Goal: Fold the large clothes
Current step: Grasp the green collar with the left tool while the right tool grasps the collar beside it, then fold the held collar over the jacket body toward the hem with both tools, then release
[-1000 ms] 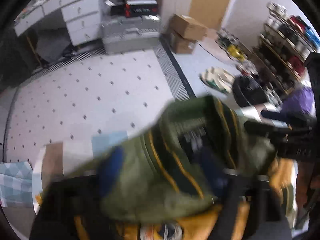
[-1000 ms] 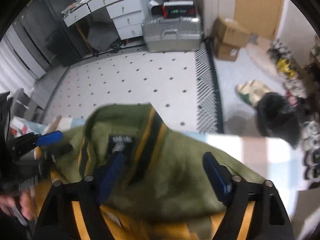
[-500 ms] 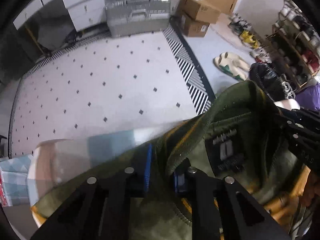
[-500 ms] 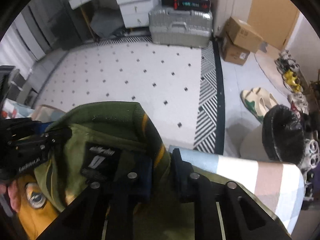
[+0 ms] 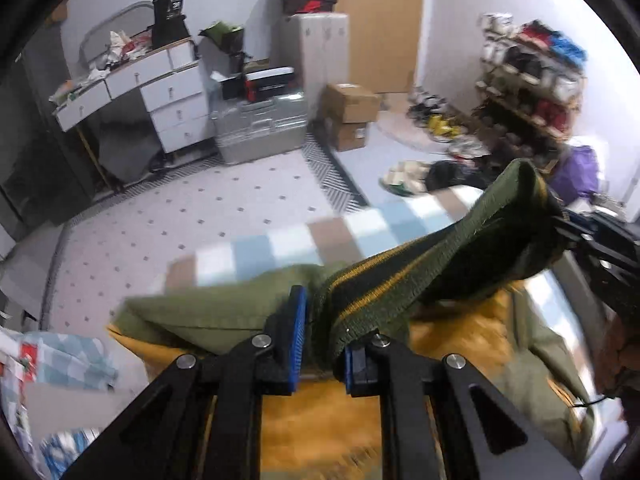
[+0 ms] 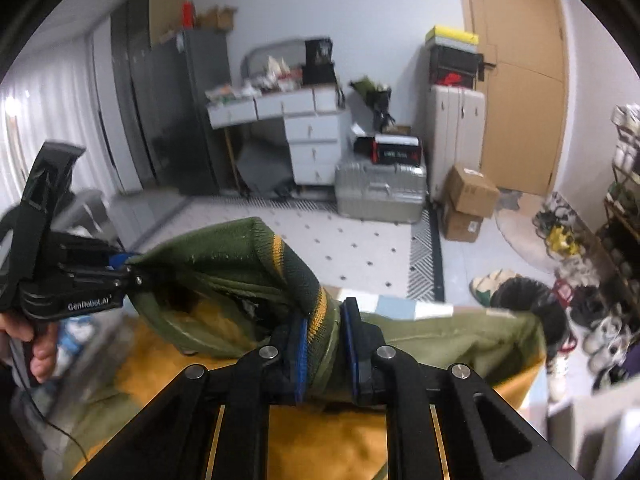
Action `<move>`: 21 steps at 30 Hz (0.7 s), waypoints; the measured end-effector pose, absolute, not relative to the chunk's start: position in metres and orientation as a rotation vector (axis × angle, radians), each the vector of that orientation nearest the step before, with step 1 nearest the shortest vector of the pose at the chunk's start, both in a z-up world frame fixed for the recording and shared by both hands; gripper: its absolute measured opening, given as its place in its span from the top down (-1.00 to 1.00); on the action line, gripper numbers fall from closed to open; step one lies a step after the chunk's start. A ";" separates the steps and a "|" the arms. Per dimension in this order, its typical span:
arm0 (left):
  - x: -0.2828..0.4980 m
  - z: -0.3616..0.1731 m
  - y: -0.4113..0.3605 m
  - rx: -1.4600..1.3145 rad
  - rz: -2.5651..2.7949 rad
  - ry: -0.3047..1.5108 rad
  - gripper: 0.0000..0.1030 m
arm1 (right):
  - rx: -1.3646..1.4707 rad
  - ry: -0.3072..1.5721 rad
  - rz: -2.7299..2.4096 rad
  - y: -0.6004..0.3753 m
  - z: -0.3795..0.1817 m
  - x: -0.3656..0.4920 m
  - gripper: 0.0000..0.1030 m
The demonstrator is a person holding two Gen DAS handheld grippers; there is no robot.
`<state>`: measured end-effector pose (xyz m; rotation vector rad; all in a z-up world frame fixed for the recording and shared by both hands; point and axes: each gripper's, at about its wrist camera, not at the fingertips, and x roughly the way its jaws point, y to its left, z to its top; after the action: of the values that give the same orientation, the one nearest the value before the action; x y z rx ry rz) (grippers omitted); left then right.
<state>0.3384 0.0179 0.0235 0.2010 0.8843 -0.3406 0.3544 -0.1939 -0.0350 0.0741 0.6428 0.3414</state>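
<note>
A silver suitcase (image 6: 380,192) sits at twelve o'clock. Cardboard boxes (image 6: 466,202) stand at two, shoes (image 6: 560,236) at three.

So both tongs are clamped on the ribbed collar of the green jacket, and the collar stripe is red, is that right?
Not quite. The stripe on the ribbed collar is yellow, not red, as the right wrist view shows. The rest holds: the left tongs and the right tongs are both clamped on the collar of the green jacket.
</note>
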 end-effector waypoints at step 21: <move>0.266 -0.116 0.044 0.036 -0.391 1.099 0.79 | 0.182 1.075 0.423 -0.201 -0.153 0.219 0.39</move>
<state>0.2656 0.0436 -0.1163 0.0356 1.0993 -0.3909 0.2194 -0.2010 -0.1530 0.1825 1.0745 0.4230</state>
